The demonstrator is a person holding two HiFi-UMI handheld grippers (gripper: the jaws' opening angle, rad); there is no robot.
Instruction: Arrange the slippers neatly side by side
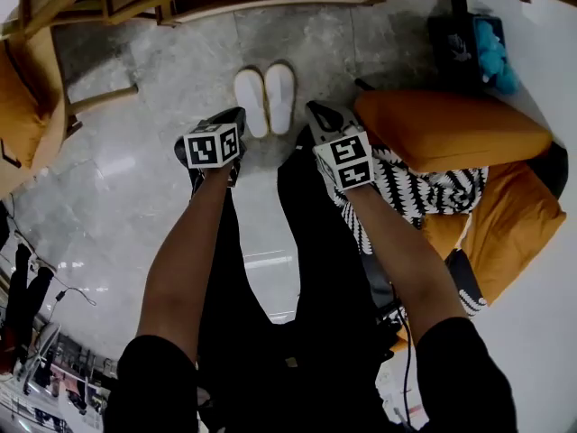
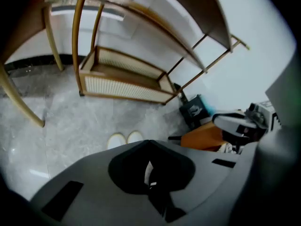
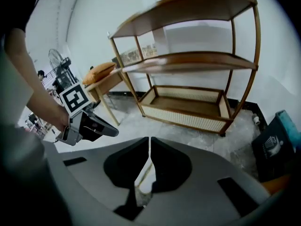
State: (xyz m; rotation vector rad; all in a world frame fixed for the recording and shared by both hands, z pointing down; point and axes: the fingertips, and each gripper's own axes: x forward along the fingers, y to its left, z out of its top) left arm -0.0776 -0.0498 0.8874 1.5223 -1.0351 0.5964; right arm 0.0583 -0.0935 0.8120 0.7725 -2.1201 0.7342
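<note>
Two white slippers (image 1: 264, 99) lie side by side on the grey stone floor, toes toward a wooden rack. Both of my grippers are held up above the floor, nearer me than the pair. My left gripper (image 1: 233, 117) is just left of the slippers and my right gripper (image 1: 317, 112) just right of them. In the left gripper view the jaws (image 2: 148, 142) are shut with nothing in them, and the slippers (image 2: 125, 139) show just beyond the tips. In the right gripper view the jaws (image 3: 149, 139) meet with nothing held; a slipper (image 3: 146, 186) shows through the slit.
A wooden shelf rack (image 3: 188, 105) stands on the floor behind the slippers. Orange cushions (image 1: 451, 129) and a black-and-white patterned cloth (image 1: 410, 188) lie at the right. A dark bag with something blue (image 1: 476, 50) sits by the wall. A fan (image 3: 57, 60) stands far left.
</note>
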